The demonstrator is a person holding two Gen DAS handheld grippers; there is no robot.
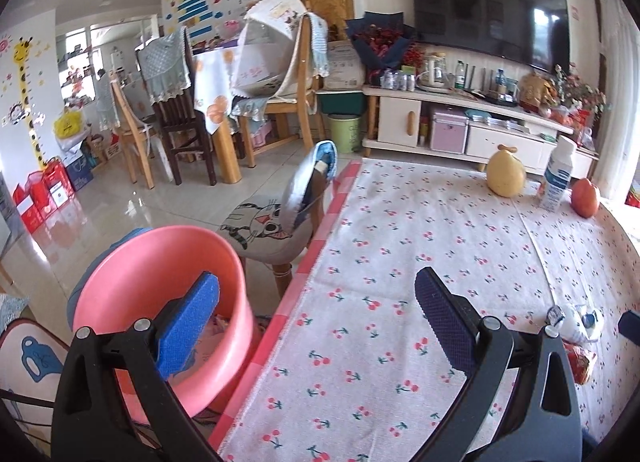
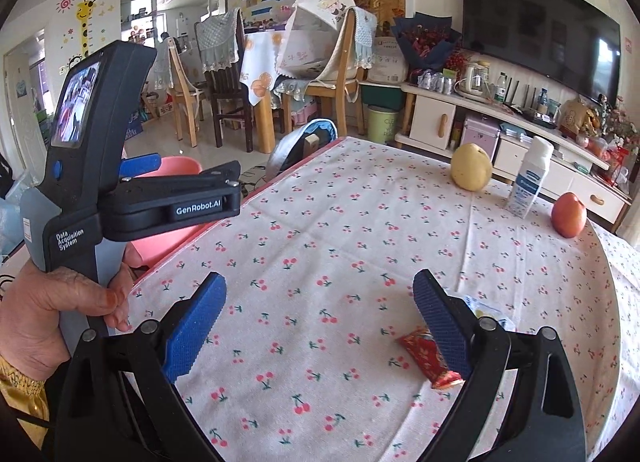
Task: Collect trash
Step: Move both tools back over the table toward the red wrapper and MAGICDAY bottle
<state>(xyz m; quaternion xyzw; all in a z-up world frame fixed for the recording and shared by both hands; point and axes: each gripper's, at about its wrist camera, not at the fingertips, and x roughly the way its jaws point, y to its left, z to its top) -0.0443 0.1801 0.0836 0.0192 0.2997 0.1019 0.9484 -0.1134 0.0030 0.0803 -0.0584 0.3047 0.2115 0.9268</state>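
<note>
Left hand-held gripper (image 1: 316, 322): I see its jaws spread wide with nothing between them, low in the frame over the counter's left edge; its left finger overlaps the pink bin (image 1: 160, 294).
Right hand-held gripper (image 2: 320, 326): I read it as wide open too, gripping nothing, bottom centre of its view.
Red wrapper (image 2: 428, 358): lying flat on the counter (image 2: 340, 242), lower right, partly behind the right finger; I cannot tell if they touch.
White crumpled wrapper (image 1: 580, 320): right edge of the left view, just above the red one.
Far right of the counter: yellow pear (image 2: 471, 167), white bottle (image 2: 530, 178), red apple (image 2: 569, 215), all standing apart.
Left hand (image 2: 52, 302): holding the left gripper's handle, left side of the right view.
</note>
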